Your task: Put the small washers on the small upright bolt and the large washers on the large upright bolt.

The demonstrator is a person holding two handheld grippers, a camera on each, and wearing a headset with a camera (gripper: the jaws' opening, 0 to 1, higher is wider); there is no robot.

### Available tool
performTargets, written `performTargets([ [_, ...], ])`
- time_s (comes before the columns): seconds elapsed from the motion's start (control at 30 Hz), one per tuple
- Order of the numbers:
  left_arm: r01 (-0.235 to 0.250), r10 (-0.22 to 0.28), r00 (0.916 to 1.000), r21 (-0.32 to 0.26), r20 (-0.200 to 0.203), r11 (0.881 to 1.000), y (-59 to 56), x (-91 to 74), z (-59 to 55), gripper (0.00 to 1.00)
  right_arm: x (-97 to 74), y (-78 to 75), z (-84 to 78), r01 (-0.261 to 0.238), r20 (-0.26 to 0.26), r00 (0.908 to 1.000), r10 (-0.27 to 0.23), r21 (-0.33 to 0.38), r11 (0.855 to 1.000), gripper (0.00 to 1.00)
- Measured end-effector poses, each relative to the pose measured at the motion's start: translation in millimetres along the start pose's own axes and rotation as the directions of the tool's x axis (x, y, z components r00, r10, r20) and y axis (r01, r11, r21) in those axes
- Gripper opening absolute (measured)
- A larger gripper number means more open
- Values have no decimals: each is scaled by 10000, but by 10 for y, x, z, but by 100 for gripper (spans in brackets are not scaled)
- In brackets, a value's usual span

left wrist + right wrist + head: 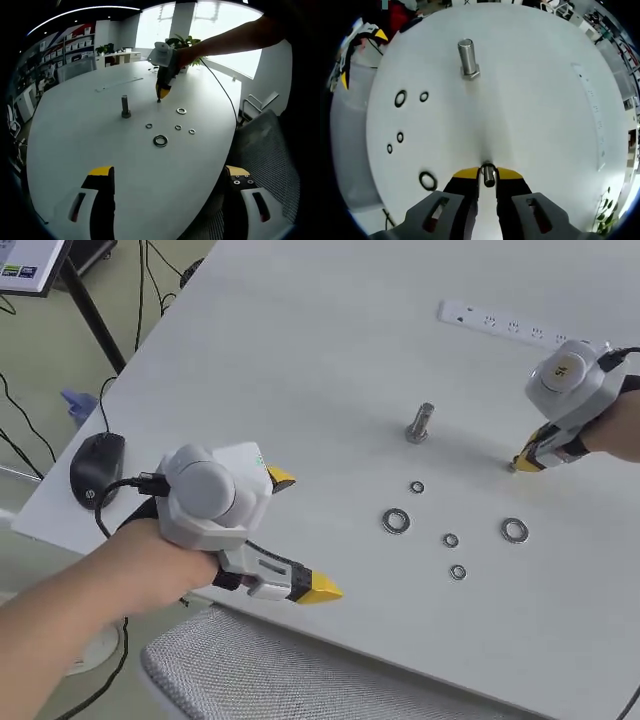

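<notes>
The large bolt [420,423] stands upright mid-table, also seen as large bolt [467,59] and large bolt [125,106]. Two large washers [396,521] [515,530] and three small washers [416,487] [451,540] [458,572] lie flat in front of it. My right gripper [525,462] is right of the large bolt, tips down at the table, shut on the small bolt [489,176]. My left gripper [303,533] hovers open near the table's front edge, left of the washers, with nothing between its fingers [102,172].
A white power strip [510,325] lies at the back right. A black mouse [97,468] sits near the table's left edge. A grey mesh chair [250,670] stands just below the front edge.
</notes>
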State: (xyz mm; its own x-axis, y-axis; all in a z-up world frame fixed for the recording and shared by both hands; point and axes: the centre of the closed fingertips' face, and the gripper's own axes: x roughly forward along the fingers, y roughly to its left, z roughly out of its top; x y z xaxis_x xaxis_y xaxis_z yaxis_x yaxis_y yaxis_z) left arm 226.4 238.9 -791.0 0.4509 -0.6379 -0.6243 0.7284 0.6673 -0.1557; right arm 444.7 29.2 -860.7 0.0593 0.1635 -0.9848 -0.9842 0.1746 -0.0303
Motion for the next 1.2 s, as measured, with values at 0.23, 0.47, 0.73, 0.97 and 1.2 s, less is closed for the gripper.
performTargets([
  [0.23, 64, -64, 10000, -30, 53, 10000, -37, -5, 26, 89, 61, 46, -6, -47, -84, 10000, 46, -116, 9999, 13],
  [0.47, 114, -114, 9999, -80, -34, 9999, -52, -10, 1, 87, 59, 70, -10, -10, -112, 9999, 6, -285, 9996, 13],
  [0.73, 137, -137, 9999, -60, -78, 9999, -64, -13, -17, 86, 54, 66, -6, 63, -31, 10000, -64, -377, 9993, 14],
  [0.97, 76, -76, 9999, -33, -75, 10000, -67, -19, -9, 87, 56, 19, 11, 63, 192, 9998, -61, -137, 9999, 27],
  [1.2, 37, -38, 10000, -68, -27, 10000, -70, -30, -9, 87, -5, 13, 34, -8, 261, 9997, 11, -90, 10000, 27],
])
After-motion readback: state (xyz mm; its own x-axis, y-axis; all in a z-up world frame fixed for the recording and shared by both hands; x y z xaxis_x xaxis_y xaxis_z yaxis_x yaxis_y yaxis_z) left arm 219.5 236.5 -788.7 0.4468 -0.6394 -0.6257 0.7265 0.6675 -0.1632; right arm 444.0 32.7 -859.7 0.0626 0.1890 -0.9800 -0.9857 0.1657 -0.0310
